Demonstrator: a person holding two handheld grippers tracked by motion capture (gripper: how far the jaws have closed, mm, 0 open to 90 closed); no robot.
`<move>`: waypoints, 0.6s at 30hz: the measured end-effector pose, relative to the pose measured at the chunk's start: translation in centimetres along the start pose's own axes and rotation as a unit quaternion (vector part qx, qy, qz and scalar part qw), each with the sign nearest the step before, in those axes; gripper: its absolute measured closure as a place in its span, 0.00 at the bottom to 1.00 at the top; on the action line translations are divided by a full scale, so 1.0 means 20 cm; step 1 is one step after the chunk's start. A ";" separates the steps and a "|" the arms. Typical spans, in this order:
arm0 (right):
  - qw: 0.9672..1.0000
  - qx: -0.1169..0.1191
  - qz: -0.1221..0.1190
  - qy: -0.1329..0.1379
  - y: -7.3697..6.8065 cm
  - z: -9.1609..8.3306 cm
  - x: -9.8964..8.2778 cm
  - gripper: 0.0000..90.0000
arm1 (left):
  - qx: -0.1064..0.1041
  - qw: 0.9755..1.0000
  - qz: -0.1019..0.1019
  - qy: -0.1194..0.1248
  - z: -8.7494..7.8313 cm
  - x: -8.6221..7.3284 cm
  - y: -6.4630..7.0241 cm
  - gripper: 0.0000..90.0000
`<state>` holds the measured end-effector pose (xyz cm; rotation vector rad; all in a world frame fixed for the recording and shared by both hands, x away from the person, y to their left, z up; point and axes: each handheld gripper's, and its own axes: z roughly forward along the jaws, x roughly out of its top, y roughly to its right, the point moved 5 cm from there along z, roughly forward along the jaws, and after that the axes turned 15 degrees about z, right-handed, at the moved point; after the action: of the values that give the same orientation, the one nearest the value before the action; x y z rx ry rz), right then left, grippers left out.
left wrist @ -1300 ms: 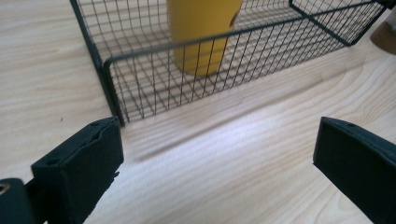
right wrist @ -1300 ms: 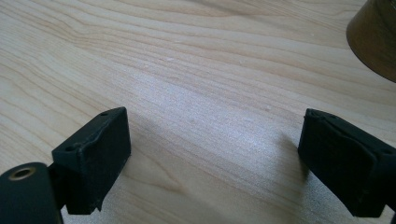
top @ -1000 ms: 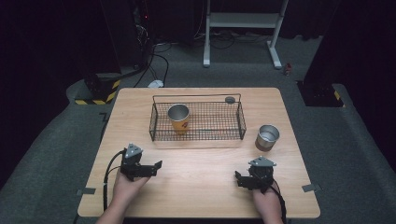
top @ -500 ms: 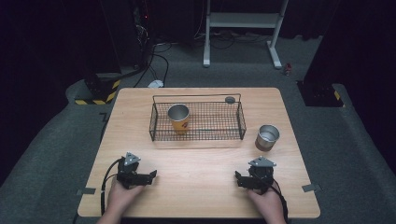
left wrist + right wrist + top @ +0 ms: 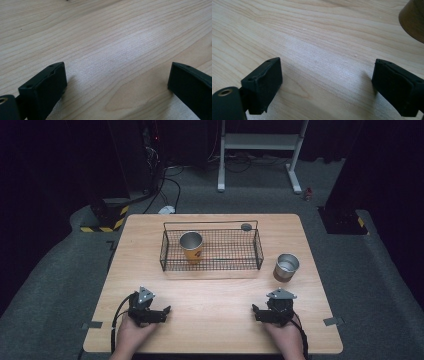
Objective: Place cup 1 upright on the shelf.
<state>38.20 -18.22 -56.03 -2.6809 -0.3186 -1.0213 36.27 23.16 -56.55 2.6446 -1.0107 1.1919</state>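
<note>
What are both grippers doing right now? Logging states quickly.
Left gripper: open, holding nothing.
Right gripper: open, holding nothing.

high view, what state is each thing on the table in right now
orange cup: upright, open top, inside the wire basket at its left end
wire basket: on the table, holding the orange cup
metal cup: upright, looks empty, on the table right of the basket
left tool: jaws open, nothing between them, low over the table
right tool: jaws open, nothing between them, low over the table
</note>
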 end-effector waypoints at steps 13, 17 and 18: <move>0.999 -0.022 0.005 0.038 0.08 -0.08 0.08 0.12 | 0.004 1.000 -0.006 -0.005 0.00 0.00 0.01 0.00; 0.999 -0.019 0.006 0.047 0.09 -0.10 0.10 0.11 | 0.003 1.000 -0.008 -0.004 0.00 0.00 0.02 0.00; 0.999 -0.021 0.003 0.049 0.09 -0.10 0.11 0.11 | 0.003 1.000 -0.008 -0.004 0.00 0.00 0.02 0.00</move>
<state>38.99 -20.34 -53.39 -2.6556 -0.2729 -1.1666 36.18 22.84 -56.60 2.6600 -0.9875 1.1836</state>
